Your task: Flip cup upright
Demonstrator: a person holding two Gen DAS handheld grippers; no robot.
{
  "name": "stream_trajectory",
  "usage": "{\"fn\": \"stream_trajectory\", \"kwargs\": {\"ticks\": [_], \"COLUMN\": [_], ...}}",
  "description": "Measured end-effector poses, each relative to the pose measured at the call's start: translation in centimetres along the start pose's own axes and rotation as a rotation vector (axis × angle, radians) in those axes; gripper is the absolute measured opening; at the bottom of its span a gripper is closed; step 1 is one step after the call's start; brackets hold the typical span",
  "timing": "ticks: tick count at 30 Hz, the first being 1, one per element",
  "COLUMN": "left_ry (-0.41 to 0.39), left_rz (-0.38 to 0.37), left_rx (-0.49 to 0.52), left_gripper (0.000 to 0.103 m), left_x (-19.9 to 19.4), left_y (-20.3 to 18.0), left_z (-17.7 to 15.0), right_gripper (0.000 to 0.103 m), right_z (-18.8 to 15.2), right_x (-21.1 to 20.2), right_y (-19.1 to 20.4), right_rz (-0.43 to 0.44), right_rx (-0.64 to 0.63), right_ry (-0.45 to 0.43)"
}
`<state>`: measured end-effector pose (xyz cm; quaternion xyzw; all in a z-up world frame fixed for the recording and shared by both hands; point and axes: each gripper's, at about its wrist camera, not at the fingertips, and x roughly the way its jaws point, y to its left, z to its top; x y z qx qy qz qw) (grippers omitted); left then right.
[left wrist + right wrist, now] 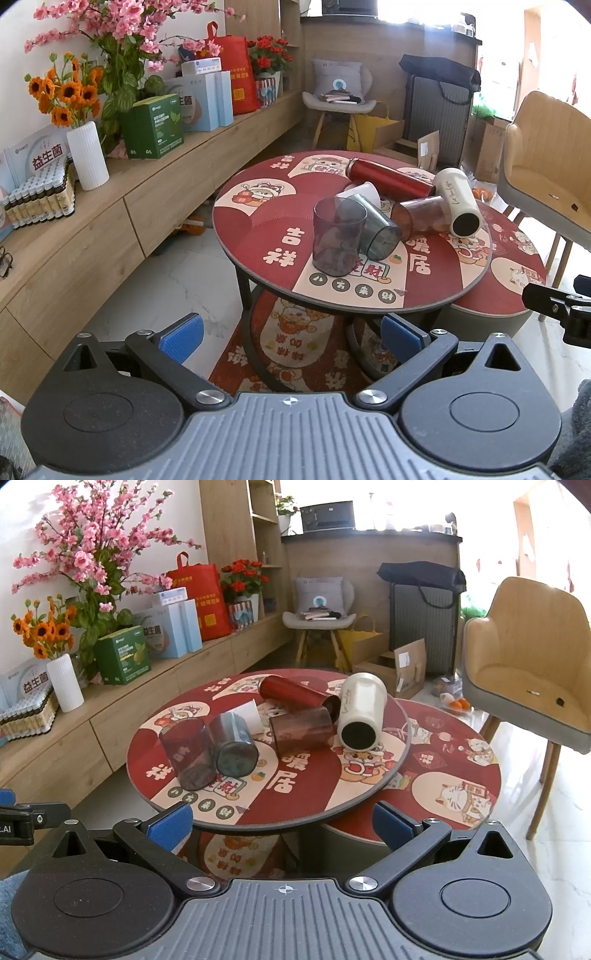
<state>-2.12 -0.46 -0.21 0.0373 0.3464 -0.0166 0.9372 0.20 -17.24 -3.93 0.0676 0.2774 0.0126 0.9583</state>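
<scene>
Both grippers (291, 332) (282, 823) wide, empty; tipped cups (380, 230) ahead on table (258, 218), well apart.

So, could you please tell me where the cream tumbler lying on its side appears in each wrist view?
Left wrist: cream tumbler, right of centre on the round table.
Right wrist: cream tumbler, just right of centre.
Shared landmark: the red bottle lying directly to its left.

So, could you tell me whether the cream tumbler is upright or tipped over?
Tipped over: the cream tumbler lies on its side on the round table, round end facing the camera.
</scene>
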Motion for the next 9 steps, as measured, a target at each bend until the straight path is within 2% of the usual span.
{"fn": "stream_trajectory", "kwargs": {"ticks": [9], "left_ry": [-0.015], "left_rz": [0.002], "left_rx": [0.002], "left_gripper": [0.103], "left_x": [-0.4], "left_y": [-0.01], "left_z": [0.01], "right_gripper": [0.103], "right_z": [0.08], "right_x": [-0.42], "right_y": [-0.14], "right_rz": [-0.001], "right_rx": [0.005], "right_ry": [-0.009]}}
